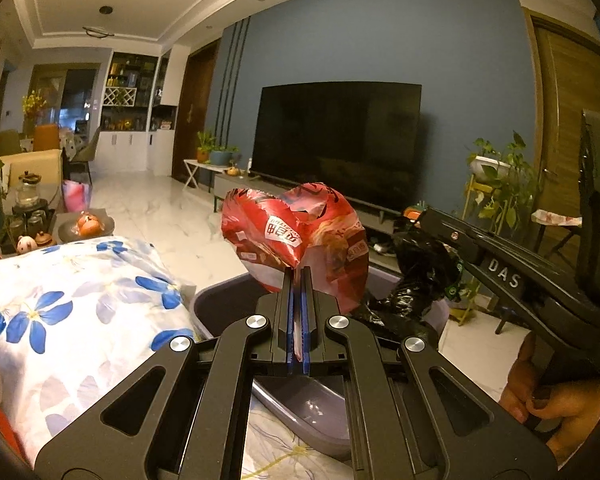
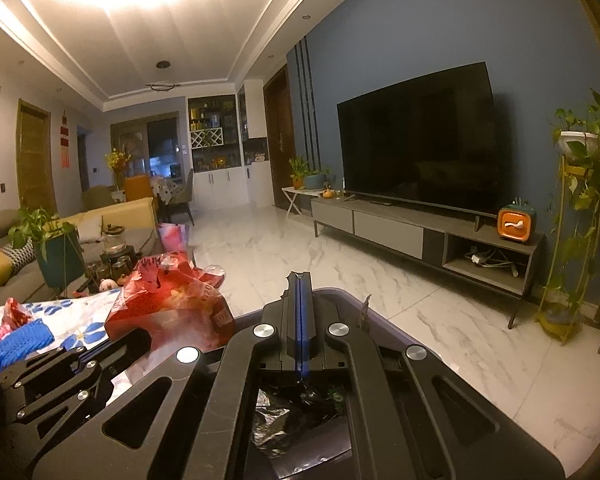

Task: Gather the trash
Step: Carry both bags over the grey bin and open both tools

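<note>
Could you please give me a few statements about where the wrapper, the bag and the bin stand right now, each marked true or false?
1. The left gripper is shut on a red snack wrapper. True.
2. The television is switched on. False: its screen is dark.
3. The right gripper stands open. False: it is shut, on a black plastic bag.
4. A purple bin sits below the wrapper. True.
5. The cloth beside the bin is plain red. False: it is white with blue flowers.

a white cloth with blue flowers (image 1: 80, 292) covers the counter; on it rest a grey-purple bin (image 1: 300, 412) and a blue knitted piece (image 2: 20, 344).
</note>
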A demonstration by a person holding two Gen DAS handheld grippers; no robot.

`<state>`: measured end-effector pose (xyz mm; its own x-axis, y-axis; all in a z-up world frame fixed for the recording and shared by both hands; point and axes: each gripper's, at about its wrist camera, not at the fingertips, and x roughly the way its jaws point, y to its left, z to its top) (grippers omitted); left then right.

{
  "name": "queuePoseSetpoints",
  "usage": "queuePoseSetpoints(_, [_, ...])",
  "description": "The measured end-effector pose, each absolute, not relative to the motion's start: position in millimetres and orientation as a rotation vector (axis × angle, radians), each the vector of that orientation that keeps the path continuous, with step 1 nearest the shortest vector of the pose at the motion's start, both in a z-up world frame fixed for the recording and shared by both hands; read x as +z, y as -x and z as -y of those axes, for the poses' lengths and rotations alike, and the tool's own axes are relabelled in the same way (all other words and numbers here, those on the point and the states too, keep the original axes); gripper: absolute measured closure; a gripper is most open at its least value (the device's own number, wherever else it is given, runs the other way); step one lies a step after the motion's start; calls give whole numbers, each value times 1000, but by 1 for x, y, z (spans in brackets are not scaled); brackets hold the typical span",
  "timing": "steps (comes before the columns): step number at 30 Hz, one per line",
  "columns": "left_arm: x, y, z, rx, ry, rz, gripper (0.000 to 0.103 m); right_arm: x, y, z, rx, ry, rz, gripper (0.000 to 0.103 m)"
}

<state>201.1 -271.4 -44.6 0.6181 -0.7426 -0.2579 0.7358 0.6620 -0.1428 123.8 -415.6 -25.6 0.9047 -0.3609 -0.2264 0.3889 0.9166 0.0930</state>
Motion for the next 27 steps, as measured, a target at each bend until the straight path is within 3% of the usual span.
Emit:
queuePoseSetpoints(17, [-46,-213,270,-884,44,-340,100,-26,-130,414,-391,-143,-216,102])
queuePoseSetpoints(23, [-47,-211,277,-893,31,-354,100,-25,-130,418,-386,-150,-213,98])
queuePoseSetpoints(26, [-50,-216,280,-901,29,-383,92,-26,-126,421,-394,-161,-205,77])
queuePoseSetpoints(27, [-50,-217,282,-899,25,-390,82,-26,-123,422,-398,-166,-198,61])
